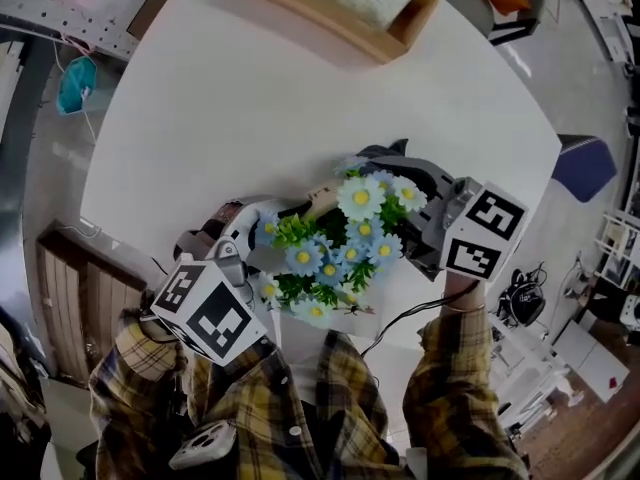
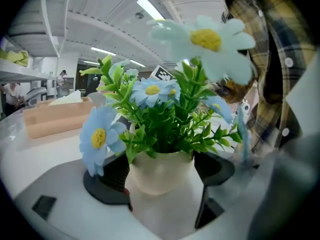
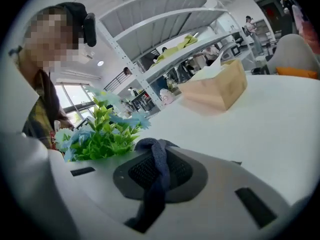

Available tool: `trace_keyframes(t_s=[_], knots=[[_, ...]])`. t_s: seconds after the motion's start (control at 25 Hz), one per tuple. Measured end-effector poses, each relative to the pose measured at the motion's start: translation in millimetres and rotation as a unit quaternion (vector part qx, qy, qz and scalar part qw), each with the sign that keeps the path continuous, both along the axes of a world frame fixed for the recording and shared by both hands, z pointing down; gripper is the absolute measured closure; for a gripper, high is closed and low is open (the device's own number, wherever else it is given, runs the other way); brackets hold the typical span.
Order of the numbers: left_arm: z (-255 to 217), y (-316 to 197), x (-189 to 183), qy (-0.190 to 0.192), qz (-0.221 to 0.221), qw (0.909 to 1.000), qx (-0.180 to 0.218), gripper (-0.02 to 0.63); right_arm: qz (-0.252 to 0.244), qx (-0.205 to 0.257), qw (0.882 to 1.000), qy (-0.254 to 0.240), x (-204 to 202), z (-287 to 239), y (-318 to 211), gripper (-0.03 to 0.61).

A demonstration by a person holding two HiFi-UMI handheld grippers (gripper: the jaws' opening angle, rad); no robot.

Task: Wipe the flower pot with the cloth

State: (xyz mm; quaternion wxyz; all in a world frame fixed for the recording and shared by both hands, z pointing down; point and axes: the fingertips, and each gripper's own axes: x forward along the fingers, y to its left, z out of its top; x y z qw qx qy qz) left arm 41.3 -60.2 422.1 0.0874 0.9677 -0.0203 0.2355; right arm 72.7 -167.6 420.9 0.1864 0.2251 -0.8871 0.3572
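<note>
— Your left gripper (image 2: pixel 161 181) is clamped on the flower pot (image 2: pixel 159 166). Both pads press its cream sides, under the blue daisies (image 2: pixel 150 91).
— And my right?
— Your right gripper (image 3: pixel 156 184) is clenched on the cloth (image 3: pixel 159 156), a dark blue fold pinched between the jaws.
— Where's the pot?
— Between your two grippers, over the near edge of the white table (image 1: pixel 250 118), close to your chest. In the head view the foliage hides the pot itself, and the cloth bunches just beside the flowers on your right. I cannot tell whether it touches the pot. The wooden tissue box (image 1: pixel 330 13) sits well apart, at the far edge.
</note>
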Motion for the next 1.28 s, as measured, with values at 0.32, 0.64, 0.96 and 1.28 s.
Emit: trace_keyframes(t_s=[0.32,0.64,0.96,1.28], knots=[[-0.5,3.8,3.6,-0.015,0.141,0.9898,0.000,0.212,-0.131,-0.032,0.991,-0.015,-16.0,3.4,8.0,0.563],[0.3,7.7,18.6,-0.008,0.194,0.9809,-0.007,0.212,-0.207,-0.033,0.978,0.021,-28.2,12.1,16.7,0.563],[5.7,0.2,-6.0,-0.015,0.085,0.9958,-0.030,0.212,-0.143,-0.032,0.989,0.011,-17.2,7.4,13.4,0.563],[24.1,16.6,-35.7,-0.070,-0.085,0.9915,-0.069,0.213,-0.052,-0.016,0.998,0.025,-0.2,7.0,12.7,0.563]])
